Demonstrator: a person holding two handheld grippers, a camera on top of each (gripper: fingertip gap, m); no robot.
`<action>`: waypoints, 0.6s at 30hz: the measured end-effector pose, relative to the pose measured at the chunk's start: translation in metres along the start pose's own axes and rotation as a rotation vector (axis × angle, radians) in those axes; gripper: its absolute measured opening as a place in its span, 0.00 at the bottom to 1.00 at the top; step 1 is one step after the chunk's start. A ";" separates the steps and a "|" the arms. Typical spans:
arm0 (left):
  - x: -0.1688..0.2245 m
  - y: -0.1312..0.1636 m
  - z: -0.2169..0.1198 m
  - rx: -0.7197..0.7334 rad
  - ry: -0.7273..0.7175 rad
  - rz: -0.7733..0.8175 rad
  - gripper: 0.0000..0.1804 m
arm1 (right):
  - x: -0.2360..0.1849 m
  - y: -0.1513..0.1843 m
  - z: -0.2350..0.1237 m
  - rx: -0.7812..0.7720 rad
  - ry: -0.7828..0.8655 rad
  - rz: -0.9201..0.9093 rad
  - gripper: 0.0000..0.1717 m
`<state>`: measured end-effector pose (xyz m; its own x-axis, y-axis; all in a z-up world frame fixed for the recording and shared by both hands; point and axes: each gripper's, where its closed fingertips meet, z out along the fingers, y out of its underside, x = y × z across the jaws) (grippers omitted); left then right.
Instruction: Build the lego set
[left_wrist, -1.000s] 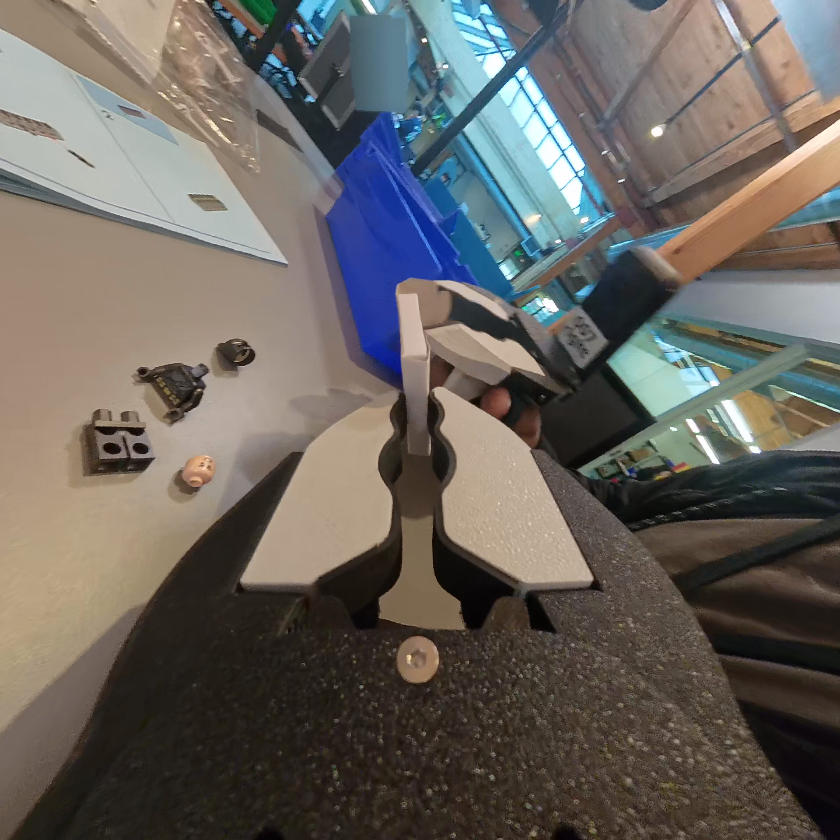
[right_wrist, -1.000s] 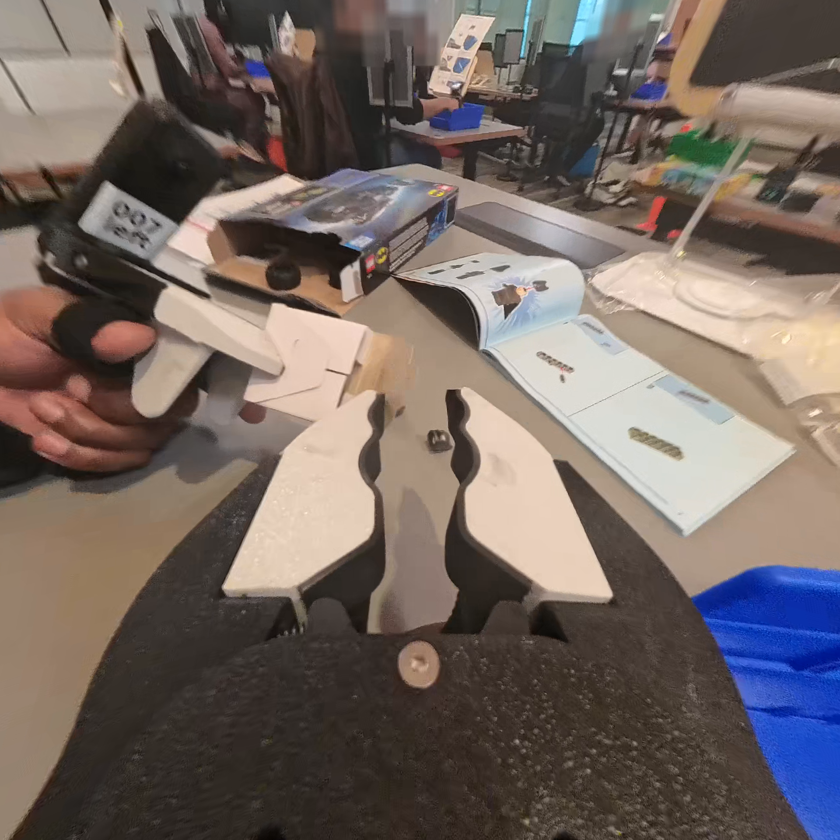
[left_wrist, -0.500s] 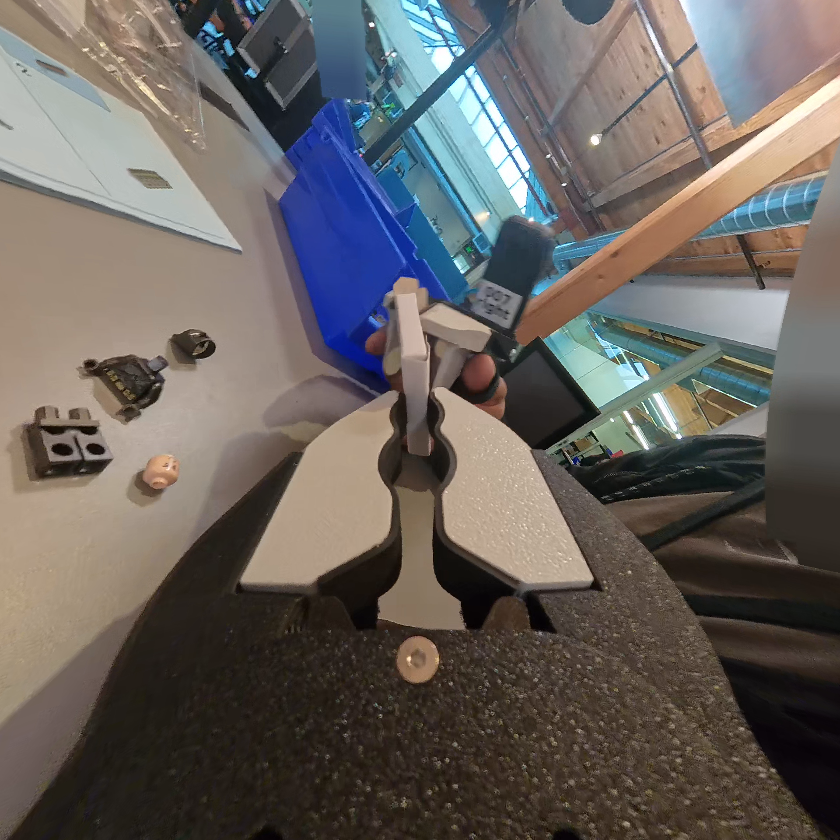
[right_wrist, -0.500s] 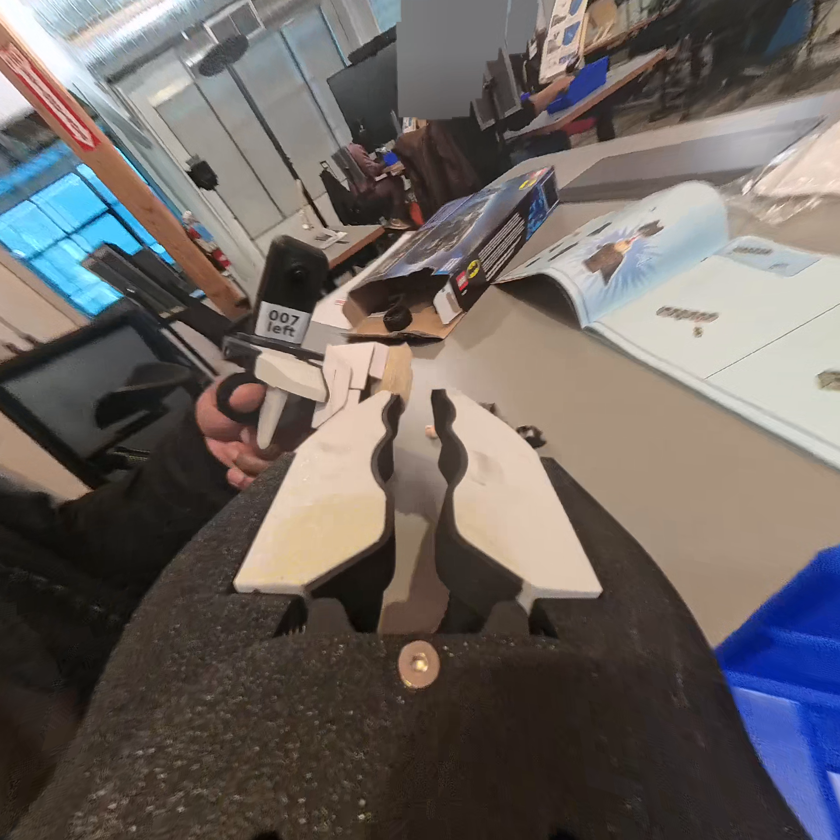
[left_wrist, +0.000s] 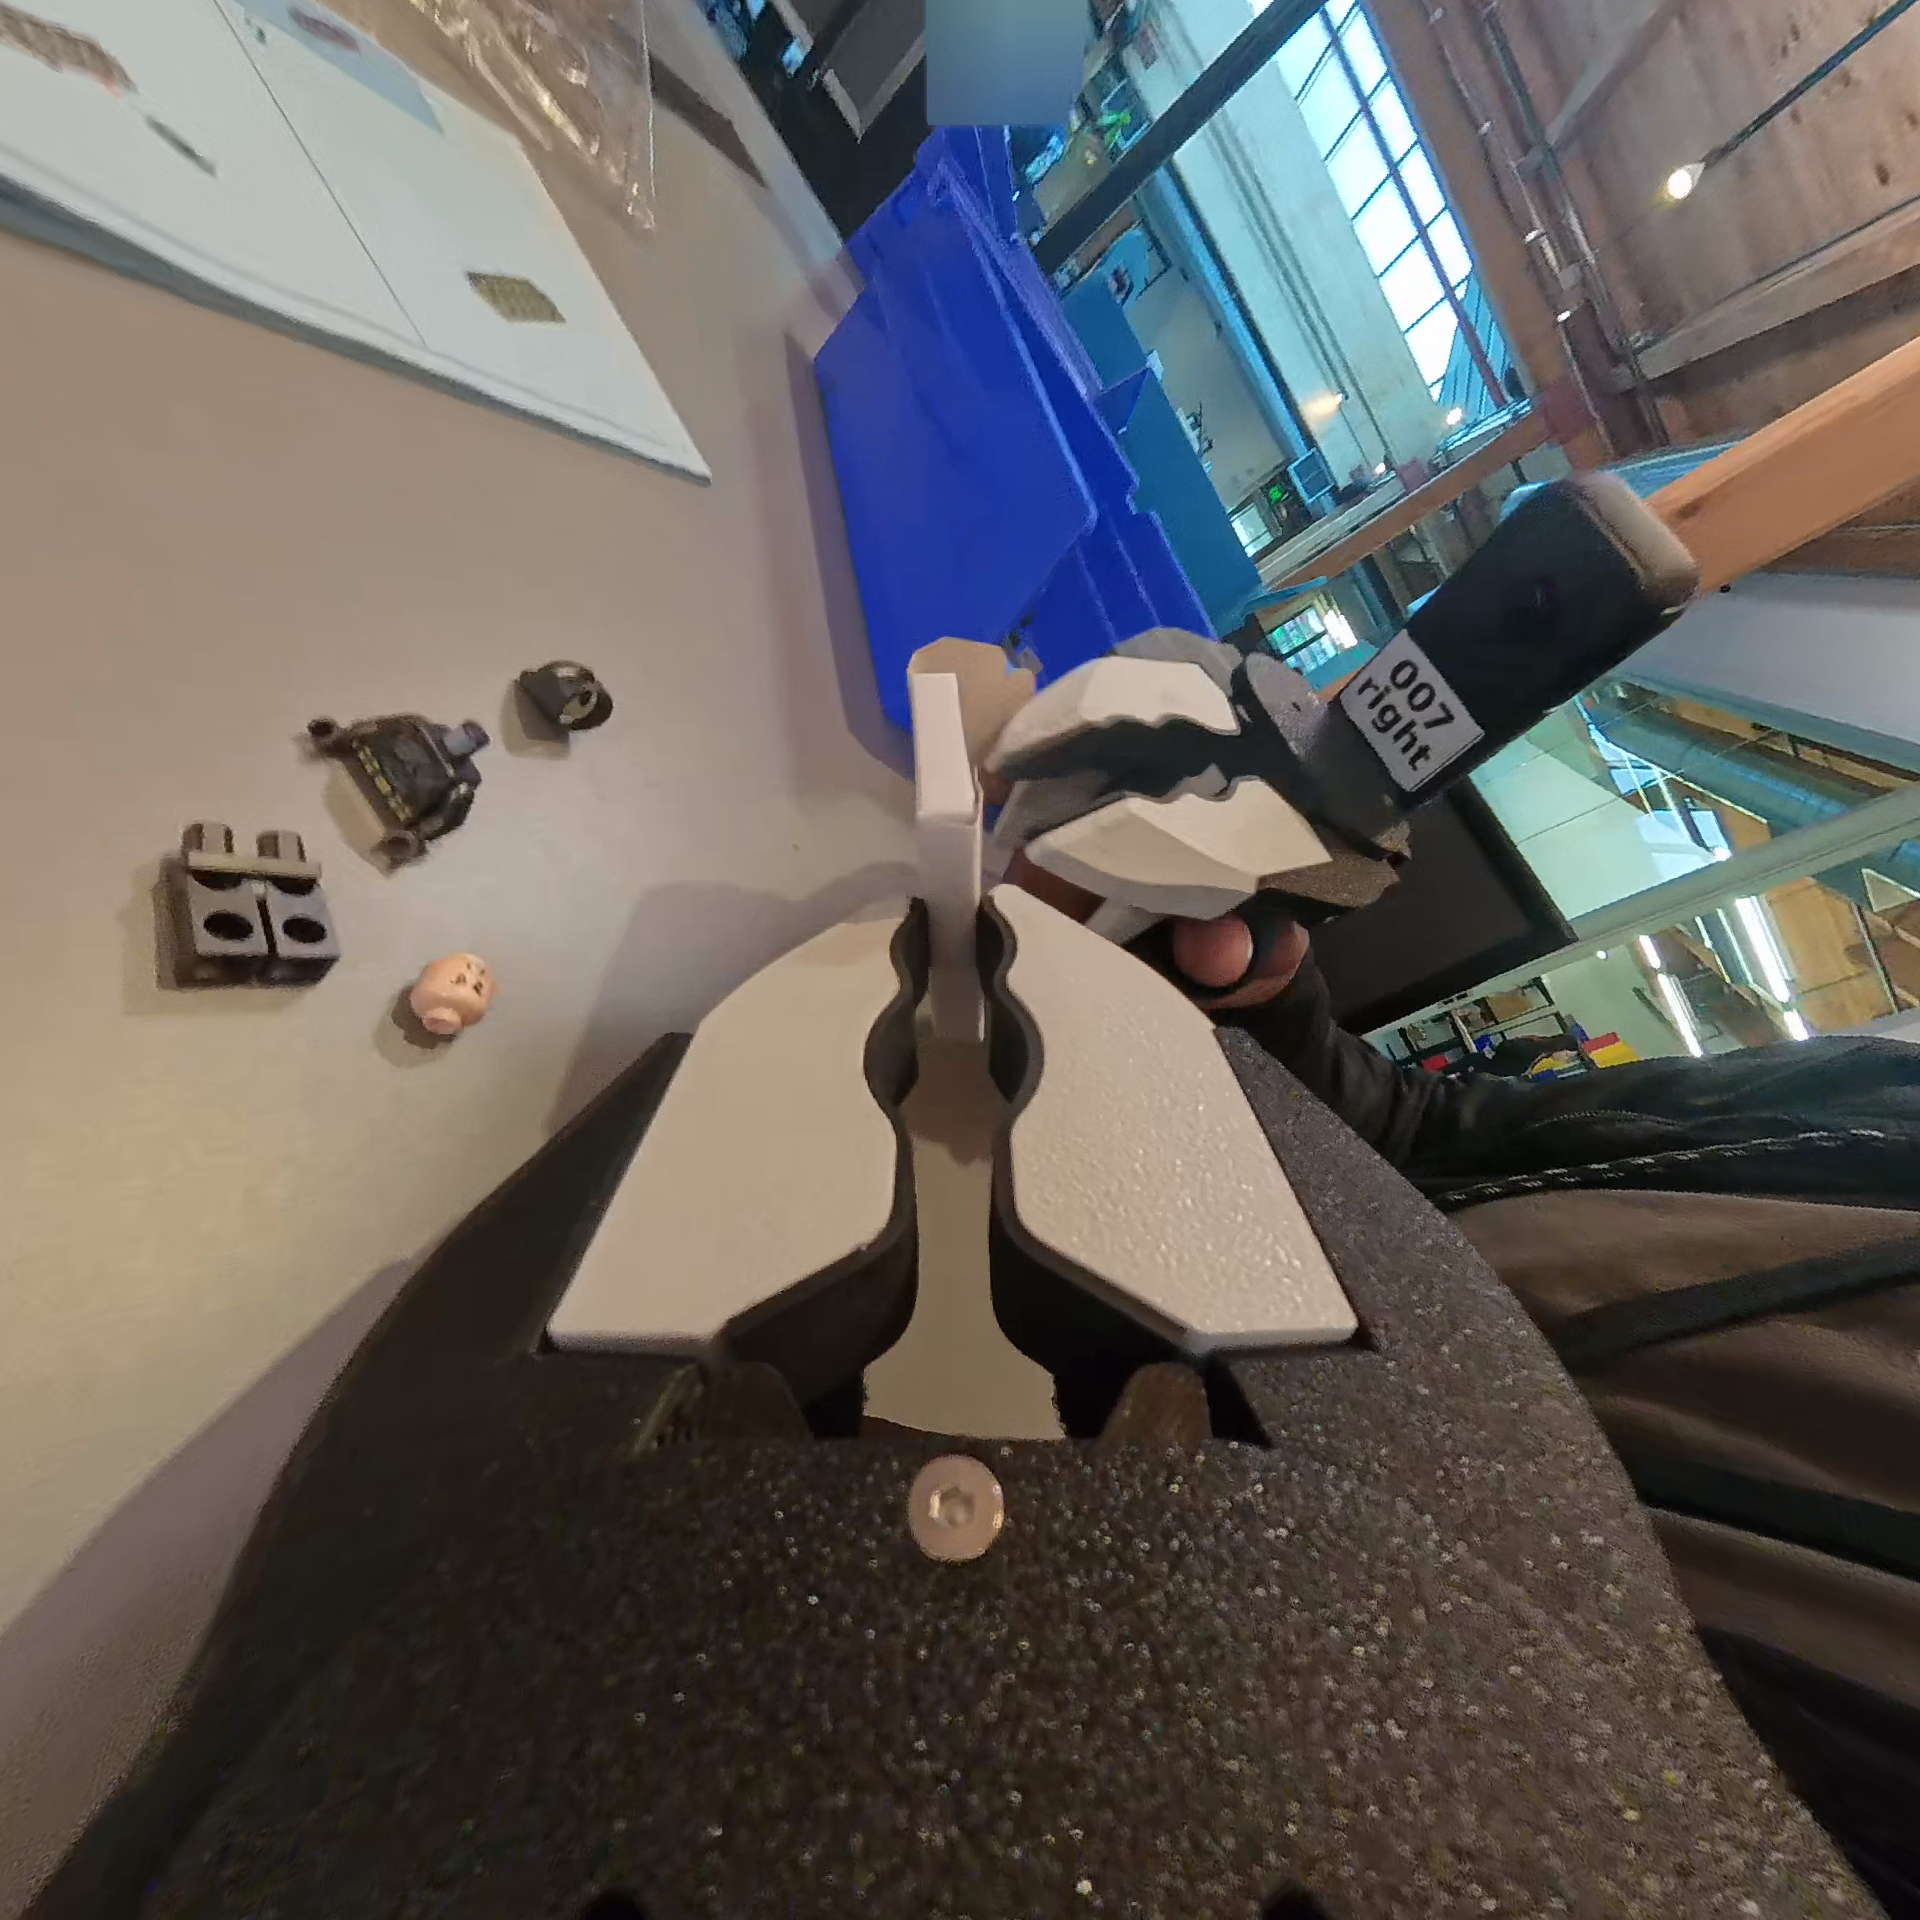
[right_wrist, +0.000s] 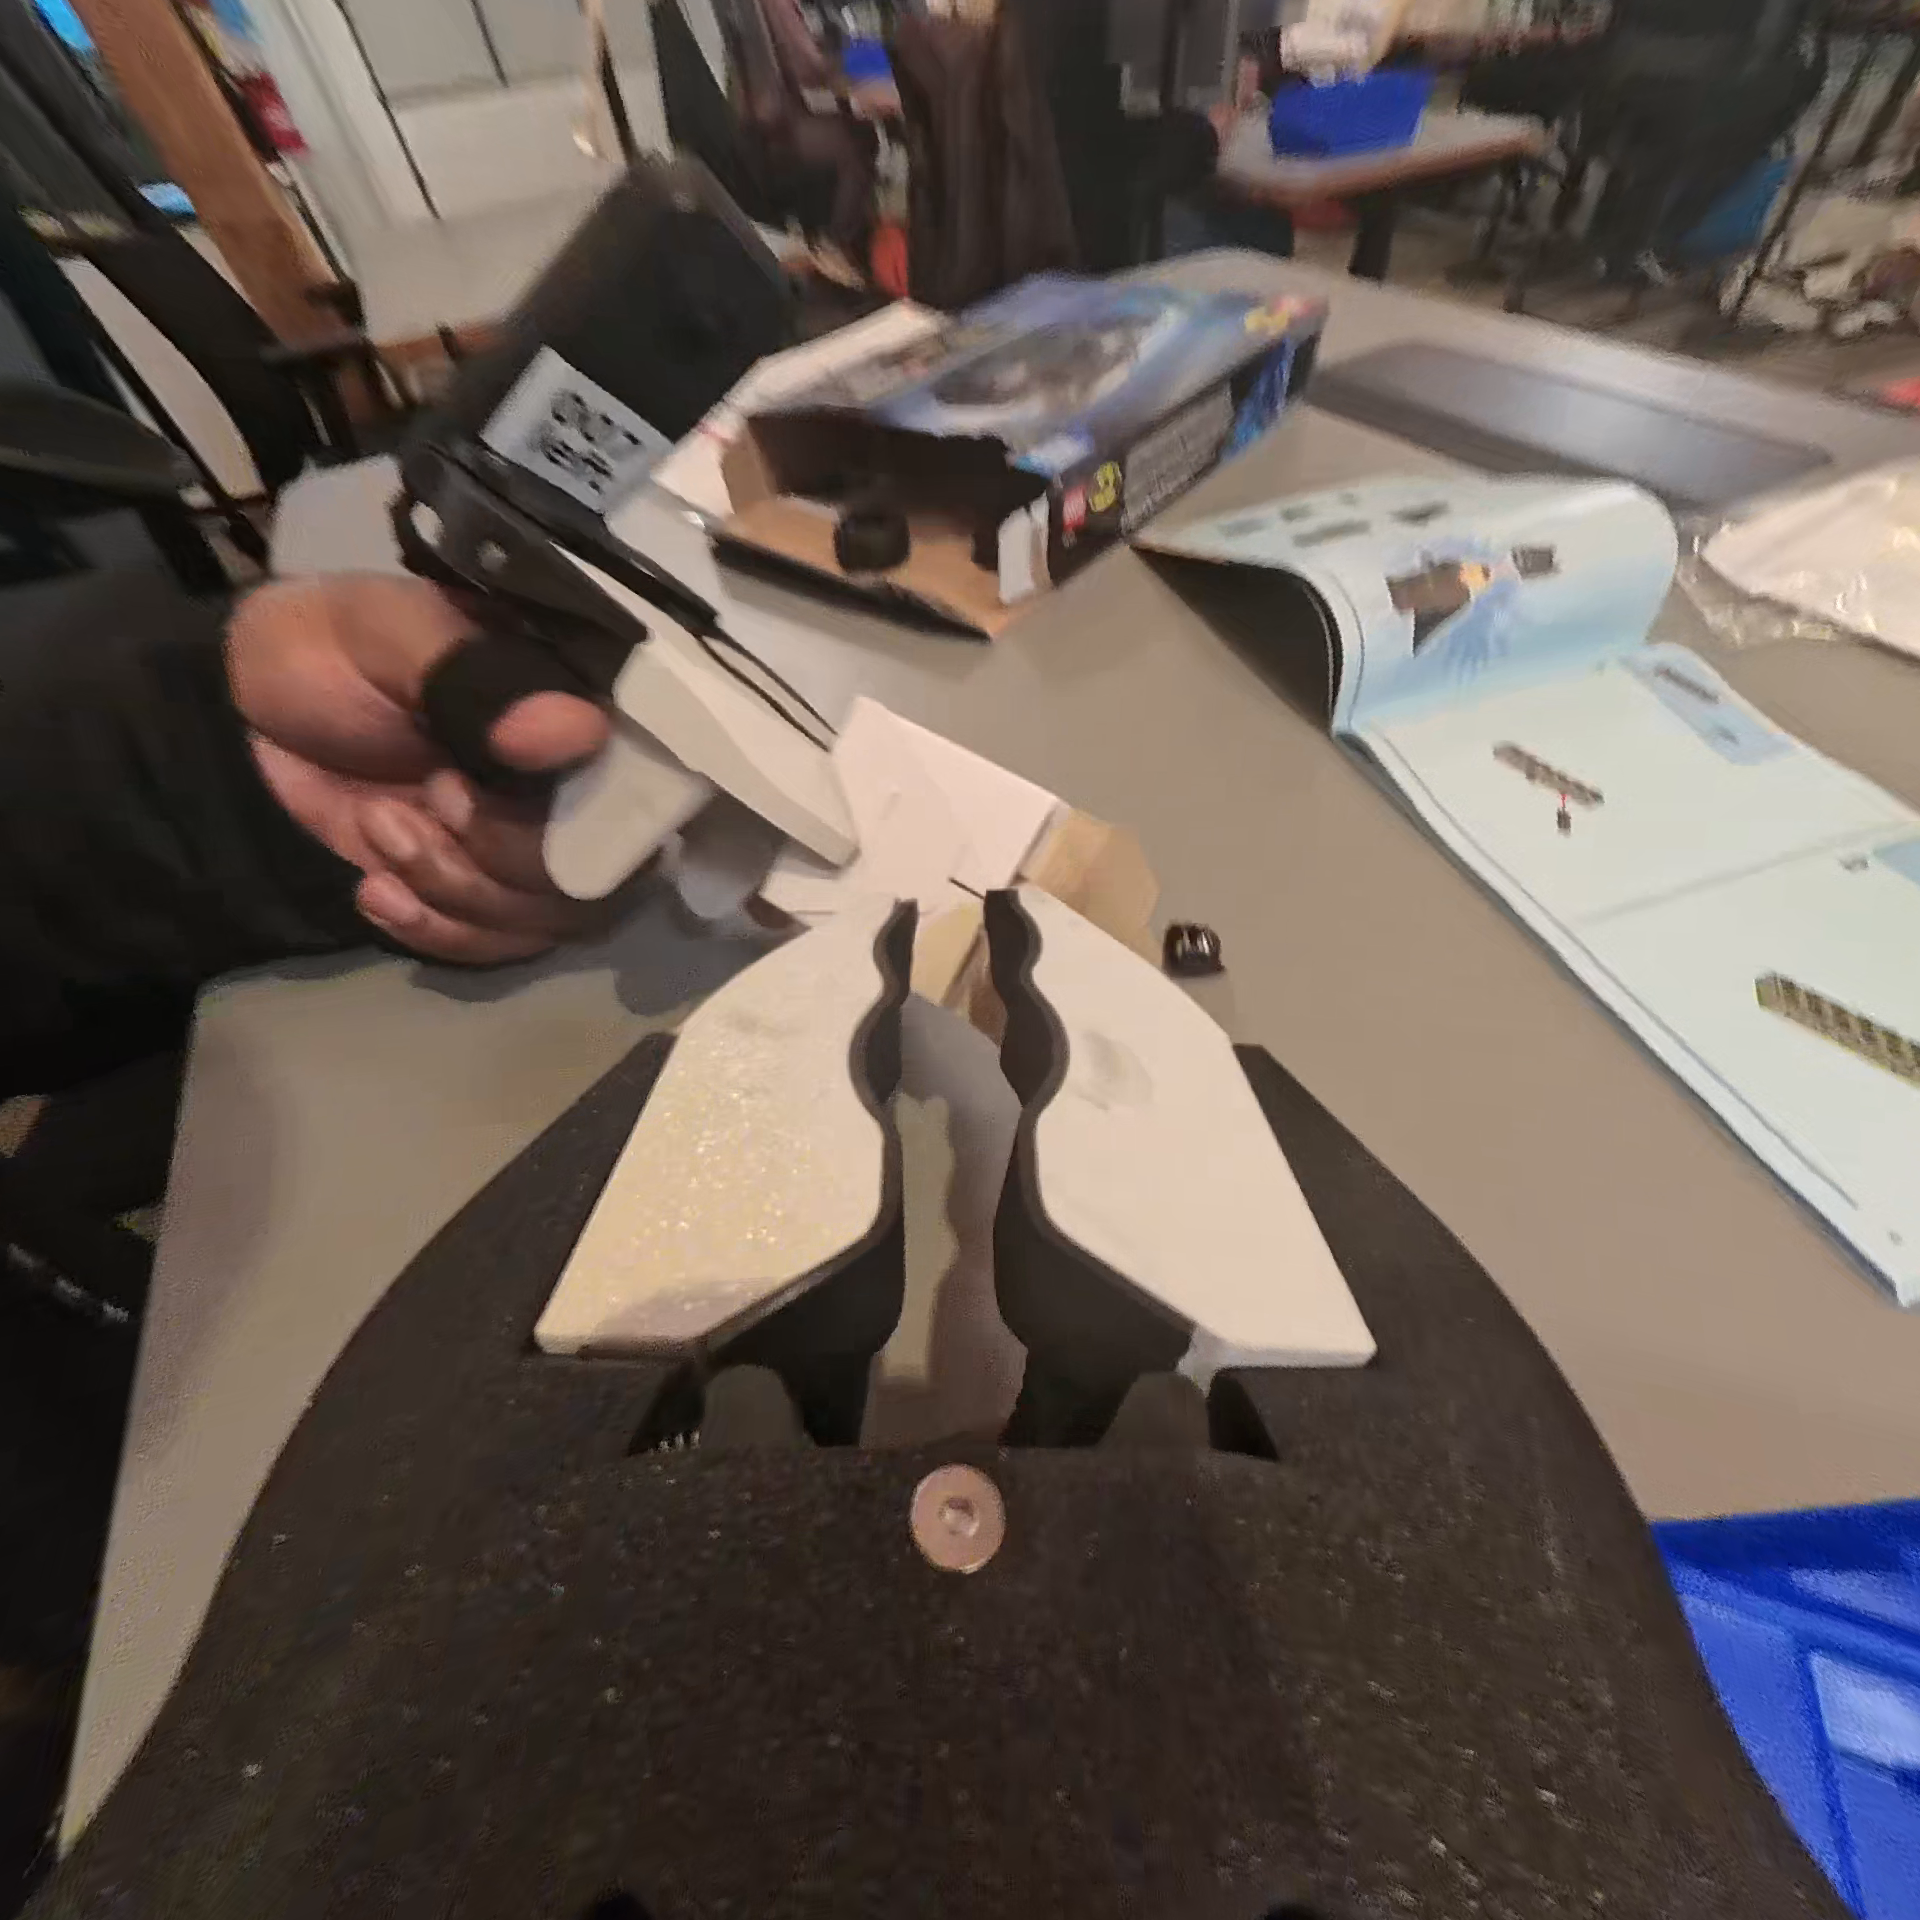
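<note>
Left wrist view shows the left gripper (left_wrist: 951, 971) clamped edge-on upon a small white cardboard box (left_wrist: 948, 810), both pads pressed against its flat sides. Its brown open flap (left_wrist: 977, 675) sticks out at the far end. A white printed label (left_wrist: 1408, 717) sits on the black camera body of the right gripper (left_wrist: 1003, 800), whose fingers stand a little apart right at the box's far end; whether they touch the flap is hard to judge, since the right wrist view is blurred. The hand (left_wrist: 1221, 951) holding it wraps the handle from below, a black loop round one finger.

In the right wrist view the other hand (right_wrist: 416, 769) grips the left tool the same way, held above the grey table (right_wrist: 1351, 1039). On the table lie a torn-open printed toy box (right_wrist: 1091, 416), an open instruction booklet (right_wrist: 1662, 831), a blue bin (left_wrist: 956, 468), and loose toy pieces: dark legs (left_wrist: 244, 914), a dark torso (left_wrist: 400, 764), a small head (left_wrist: 452, 992), a black piece (left_wrist: 566, 694). Behind are a workshop's desks, wooden beams and tall windows.
</note>
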<state>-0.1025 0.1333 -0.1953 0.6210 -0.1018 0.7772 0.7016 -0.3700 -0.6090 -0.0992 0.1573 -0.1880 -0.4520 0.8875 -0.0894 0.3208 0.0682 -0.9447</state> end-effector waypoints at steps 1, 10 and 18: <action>-0.002 0.004 0.000 -0.022 -0.017 -0.007 0.05 | 0.002 0.005 0.000 -0.030 0.013 0.016 0.09; -0.007 0.044 0.011 -0.256 -0.134 0.094 0.05 | 0.010 0.056 -0.014 -0.345 0.116 0.044 0.10; -0.011 0.042 0.012 -0.249 -0.216 0.178 0.15 | 0.015 0.077 -0.011 -0.500 0.117 0.067 0.07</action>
<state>-0.0753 0.1297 -0.2310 0.8037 0.0027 0.5950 0.4861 -0.5796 -0.6540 -0.0722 0.1805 -0.2591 -0.3299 0.9405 -0.0819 0.7173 0.1934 -0.6694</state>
